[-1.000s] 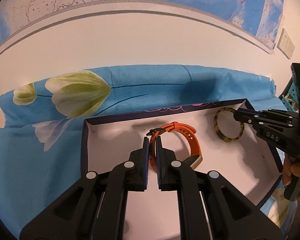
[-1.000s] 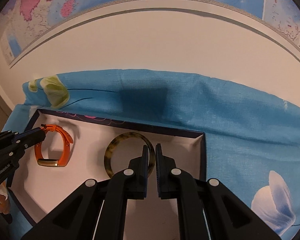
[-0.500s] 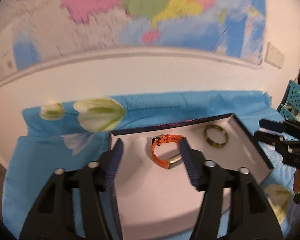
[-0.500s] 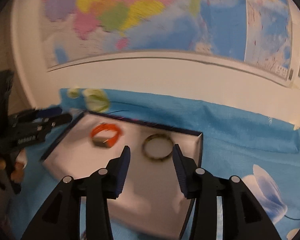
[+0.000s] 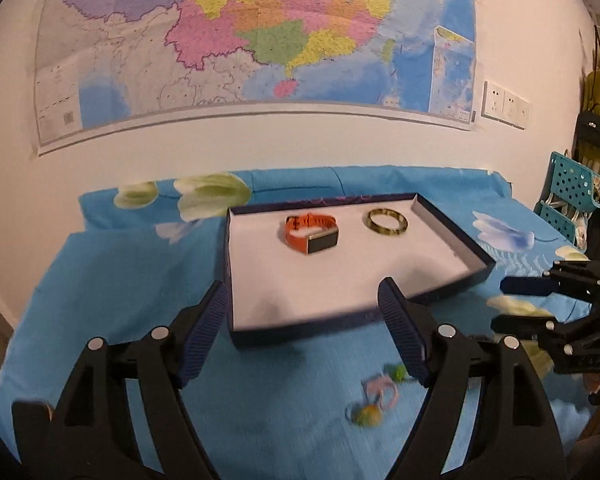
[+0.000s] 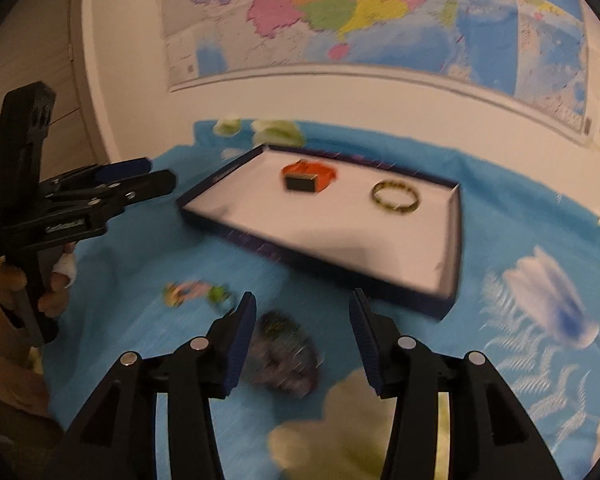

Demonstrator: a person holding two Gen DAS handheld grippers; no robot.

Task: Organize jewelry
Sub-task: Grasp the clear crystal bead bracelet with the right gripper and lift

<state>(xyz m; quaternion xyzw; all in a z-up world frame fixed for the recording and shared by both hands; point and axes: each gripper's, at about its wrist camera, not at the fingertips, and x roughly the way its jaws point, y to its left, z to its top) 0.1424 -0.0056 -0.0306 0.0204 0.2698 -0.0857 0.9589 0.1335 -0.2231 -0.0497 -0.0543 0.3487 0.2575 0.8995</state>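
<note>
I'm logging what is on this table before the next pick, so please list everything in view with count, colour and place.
tray: one, dark blue rim, white inside, on the cloth
watch: one, orange strap, dark face, in the tray, left part
bangle: one, mottled yellow-brown, in the tray, to the right of the watch
small trinkets: a blurred pink, green and yellow cluster, on the cloth in front of the tray; count unclear
dark beaded piece: one, dark, blurred, on the cloth near the right gripper
cloth: one, blue with flowers, covers the table
wall map: one, multicoloured, on the wall
wall sockets: white, right of the map
left gripper: black, blue pads, open, empty
right gripper: black, blue pads, open, empty
</note>
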